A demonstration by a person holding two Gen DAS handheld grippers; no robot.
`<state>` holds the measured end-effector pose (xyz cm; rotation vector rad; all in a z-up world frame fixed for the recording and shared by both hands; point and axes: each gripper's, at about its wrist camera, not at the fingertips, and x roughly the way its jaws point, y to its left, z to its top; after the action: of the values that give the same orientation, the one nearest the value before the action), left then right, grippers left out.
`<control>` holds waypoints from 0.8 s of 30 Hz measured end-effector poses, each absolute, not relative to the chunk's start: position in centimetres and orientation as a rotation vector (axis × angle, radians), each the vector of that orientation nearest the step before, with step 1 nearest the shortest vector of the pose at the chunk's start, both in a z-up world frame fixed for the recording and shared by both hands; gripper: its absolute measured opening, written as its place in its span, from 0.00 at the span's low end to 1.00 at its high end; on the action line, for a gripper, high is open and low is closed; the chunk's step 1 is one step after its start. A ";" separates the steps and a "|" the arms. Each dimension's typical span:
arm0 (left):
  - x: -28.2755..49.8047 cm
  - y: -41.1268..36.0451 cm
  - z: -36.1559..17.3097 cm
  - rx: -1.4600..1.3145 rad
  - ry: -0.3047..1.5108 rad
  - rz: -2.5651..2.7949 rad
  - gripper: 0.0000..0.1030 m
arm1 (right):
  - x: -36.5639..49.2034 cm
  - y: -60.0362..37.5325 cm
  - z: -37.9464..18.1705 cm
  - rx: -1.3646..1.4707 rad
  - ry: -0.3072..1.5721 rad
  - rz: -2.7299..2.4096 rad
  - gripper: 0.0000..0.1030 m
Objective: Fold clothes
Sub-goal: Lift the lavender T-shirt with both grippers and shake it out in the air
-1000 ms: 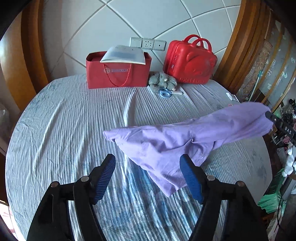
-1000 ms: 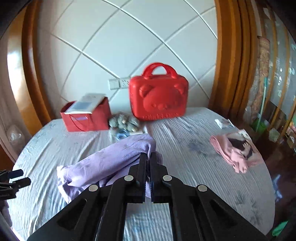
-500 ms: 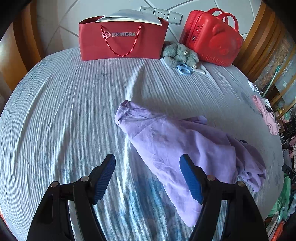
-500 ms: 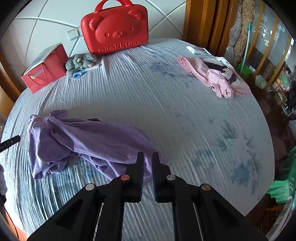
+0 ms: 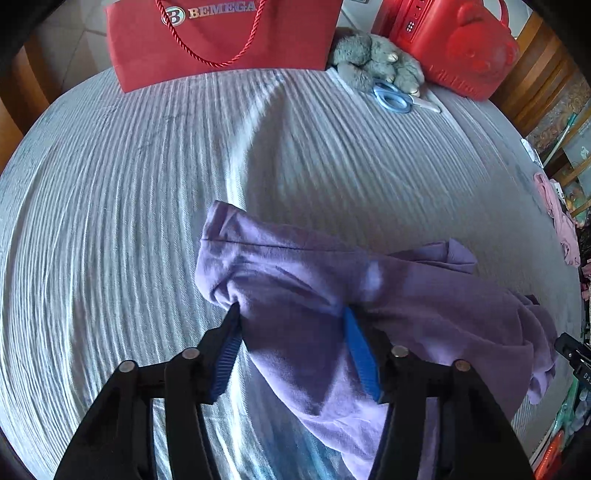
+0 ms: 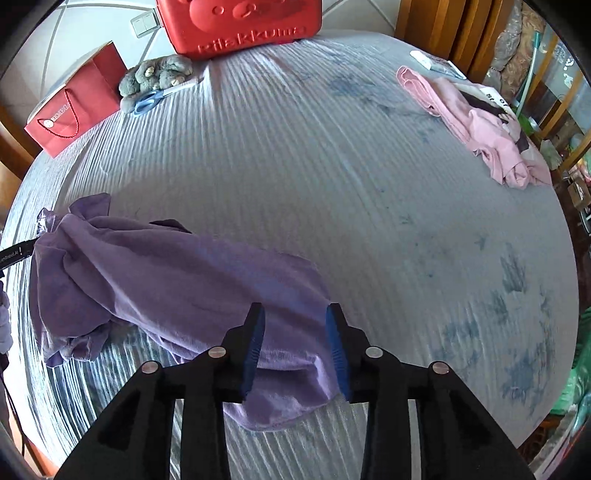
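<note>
A big round table [image 6: 369, 206] fills both views, draped in a pale grey-blue ribbed cloth with faint blue blotches on its right side, and behind it there's a white quilted wall panel [image 6: 88, 26] framed by curved wood trim [image 6: 439, 29]. Sprawled across the near part of the table is the purple garment [image 6: 177, 280], crumpled and bunched into a long heap, one end towards the left edge, the other reaching the near rim. At the back stands a red paper gift bag [image 5: 221, 37] with a rope handle and "BEMEGA" printed on it; its inside can't be seen from here. Beside it sits a red bear-face case [image 5: 454, 48], shut. Over on the far right lies a pink garment [image 6: 476, 122] in a rumpled pile, with white printed packaging at its edge. Between bag and case there's a grey plush toy [image 5: 376, 62], with blue-handled scissors [image 5: 395, 98] touching it. Now the tools: the left gripper [image 5: 291, 317] is spread wide, blue-padded fingers straddling a bunched fold at the garment's left end, cloth touching both pads but not clamped. The right gripper [image 6: 295, 314] is also parted, hovering over the garment's near right end, gripping nothing.
</note>
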<state>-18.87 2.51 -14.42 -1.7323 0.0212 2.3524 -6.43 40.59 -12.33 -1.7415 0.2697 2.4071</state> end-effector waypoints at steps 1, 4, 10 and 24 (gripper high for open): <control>-18.8 2.6 -14.5 -1.734 0.034 2.352 0.38 | -6.8 40.6 -13.1 -1.757 0.275 2.392 0.35; -18.7 2.4 -14.0 -1.738 0.021 2.341 0.14 | -7.6 39.4 -13.8 -1.777 0.153 2.404 0.16; -17.1 0.2 -7.4 -1.568 -0.044 2.441 0.10 | -8.4 37.9 -6.4 -1.460 -0.015 2.599 0.03; -9.8 -7.8 17.1 -0.872 -0.012 2.890 0.10 | -6.4 31.4 17.6 -0.410 -0.078 3.069 0.03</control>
<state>-9.76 -7.77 17.14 -0.8719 -0.0124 2.8899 -6.37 31.41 17.61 -0.4097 -0.0783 3.0693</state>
